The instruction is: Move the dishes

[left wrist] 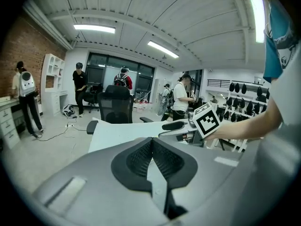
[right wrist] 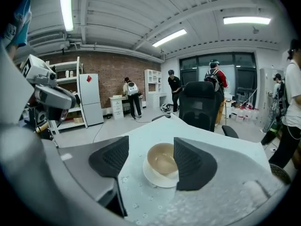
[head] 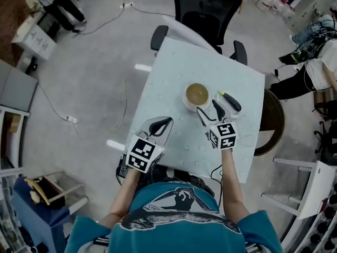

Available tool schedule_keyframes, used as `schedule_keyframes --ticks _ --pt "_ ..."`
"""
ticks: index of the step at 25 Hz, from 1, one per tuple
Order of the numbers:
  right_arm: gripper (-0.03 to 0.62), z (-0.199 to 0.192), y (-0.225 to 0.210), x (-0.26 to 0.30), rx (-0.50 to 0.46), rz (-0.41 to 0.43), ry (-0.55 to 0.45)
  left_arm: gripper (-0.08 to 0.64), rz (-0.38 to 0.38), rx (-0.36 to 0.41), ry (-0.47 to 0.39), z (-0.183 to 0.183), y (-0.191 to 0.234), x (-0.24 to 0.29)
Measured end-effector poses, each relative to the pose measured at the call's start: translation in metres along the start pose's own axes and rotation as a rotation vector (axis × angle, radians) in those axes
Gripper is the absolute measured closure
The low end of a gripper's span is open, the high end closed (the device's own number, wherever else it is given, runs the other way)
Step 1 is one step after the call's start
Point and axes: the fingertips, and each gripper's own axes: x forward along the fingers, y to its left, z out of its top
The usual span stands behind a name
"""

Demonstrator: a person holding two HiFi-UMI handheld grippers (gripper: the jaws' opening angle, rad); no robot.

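Note:
A beige bowl (head: 197, 94) sits on a white saucer (head: 188, 103) in the middle of the pale table (head: 168, 78). In the right gripper view the bowl (right wrist: 162, 158) and saucer (right wrist: 157, 178) lie just beyond my open right gripper (right wrist: 150, 146), one dark pad on each side and neither touching. From the head view that right gripper (head: 207, 108) is close behind the bowl on its near side. My left gripper (head: 164, 123) hovers over the table's near left part, and in its own view the left gripper (left wrist: 152, 147) is shut with nothing held.
A dark pen-like object with a yellow-green tip (head: 228, 100) lies right of the bowl. A black office chair (head: 208, 9) stands at the table's far side and a round brown stool (head: 273, 121) at its right. Several people stand in the room behind.

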Motion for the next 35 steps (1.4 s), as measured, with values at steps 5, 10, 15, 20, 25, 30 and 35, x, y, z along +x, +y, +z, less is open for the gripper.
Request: schedule_keyframes --ticks 5,10,15,20,25,30,35 --pt "0.312 -0.016 0.01 0.046 -0.044 0.046 0.098 0.548 0.058 -0.031 0.002 -0.004 0.026 -0.021" --pt "0.335 -0.048 0.011 0.083 -0.079 0.054 0.226 0.548 0.106 -0.06 0.017 -0.012 0.05 -0.037" --pt "0.383 -0.083 0.005 0.099 -0.111 0.029 0.363 0.548 0.127 -0.075 0.013 -0.025 0.064 -0.045" --pt "0.5 -0.099 -0.005 0.103 -0.144 -0.011 0.427 0.548 0.14 -0.092 0.024 -0.029 0.076 -0.051" --pt "0.565 -0.091 0.001 0.1 -0.199 -0.031 0.42 0.548 0.143 -0.107 0.029 -0.033 0.082 -0.057" --pt "0.574 -0.073 0.018 0.093 -0.272 -0.011 0.376 0.548 0.145 -0.1 0.009 -0.035 0.087 -0.061" --pt "0.574 -0.055 0.047 0.088 -0.282 0.027 0.312 0.548 0.135 -0.101 0.003 -0.032 0.089 -0.064"
